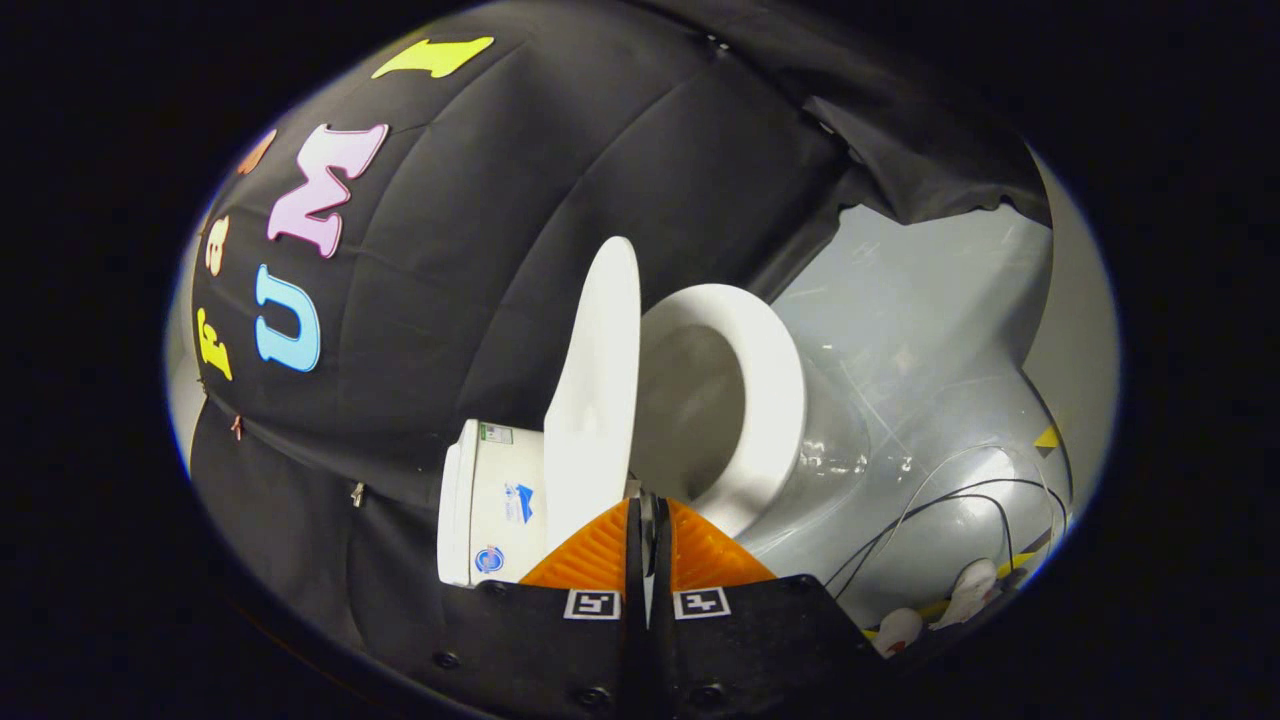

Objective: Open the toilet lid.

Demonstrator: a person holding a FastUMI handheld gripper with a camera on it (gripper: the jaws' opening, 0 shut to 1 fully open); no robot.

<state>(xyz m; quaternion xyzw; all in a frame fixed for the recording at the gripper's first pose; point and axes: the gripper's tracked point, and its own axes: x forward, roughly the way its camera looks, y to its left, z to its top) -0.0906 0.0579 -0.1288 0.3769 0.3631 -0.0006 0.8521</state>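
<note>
- Booth wall (560, 200): black cloth, draped in folds, spanning 9 to 1 o'clock behind the toilet.
- Floor (920, 330): glossy grey sheet, at 2 to 4 o'clock beyond the bowl.
- Toilet seat (770, 390): white ring, down on the bowl, at 1 o'clock from the fingers; the bowl's hollow shows through it.
- Toilet lid (598, 400): white, raised and standing nearly upright between seat and tank, at 11 o'clock just ahead of the fingers.
- Tank (490, 505): white, stickers on its side, at 10 o'clock of the fingers, touching the lid's back.
- Gripper (646, 520): fingers drawn together, a thin slit between them; nothing seen held; tips near the lid's lower edge.
- Cables (950, 510): thin dark and pale lines on the floor, at 3 o'clock of the fingers.
</note>
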